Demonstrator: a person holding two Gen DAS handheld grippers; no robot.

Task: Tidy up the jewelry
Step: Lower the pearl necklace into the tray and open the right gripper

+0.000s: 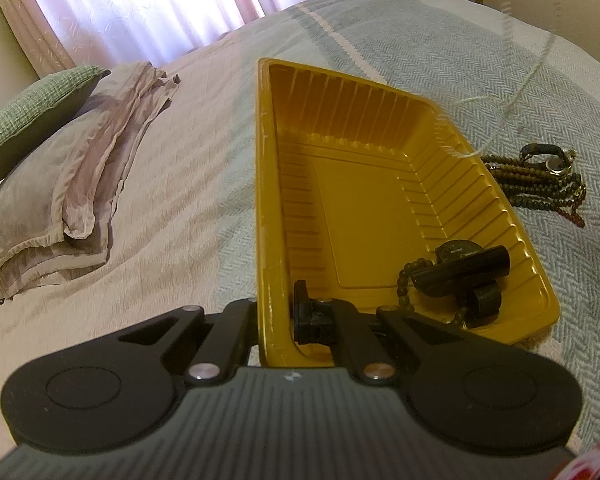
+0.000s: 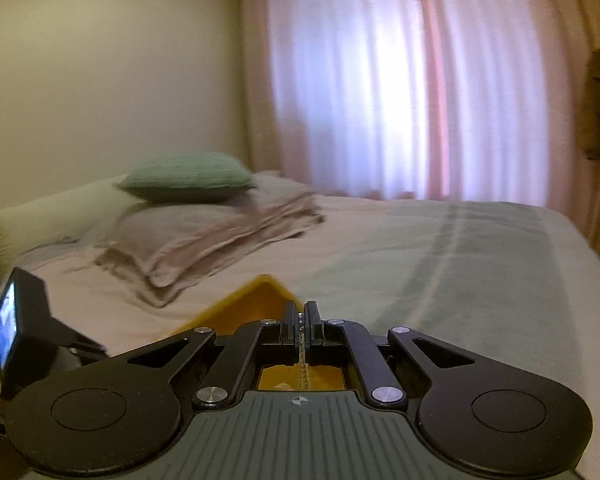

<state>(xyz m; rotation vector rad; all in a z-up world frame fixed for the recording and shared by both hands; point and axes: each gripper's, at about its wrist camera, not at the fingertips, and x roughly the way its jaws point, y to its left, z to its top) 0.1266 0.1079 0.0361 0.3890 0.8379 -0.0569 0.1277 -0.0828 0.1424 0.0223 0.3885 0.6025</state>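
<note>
Between my left gripper's (image 1: 278,312) fingers I clamp the yellow tray's (image 1: 440,200) wall; my right gripper (image 2: 300,320) pinches a thin chain (image 2: 302,360) above it.

place: home bedroom | evidence: bed (image 2: 420,260), pillows (image 2: 188,176), curtains (image 2: 380,80)
</note>
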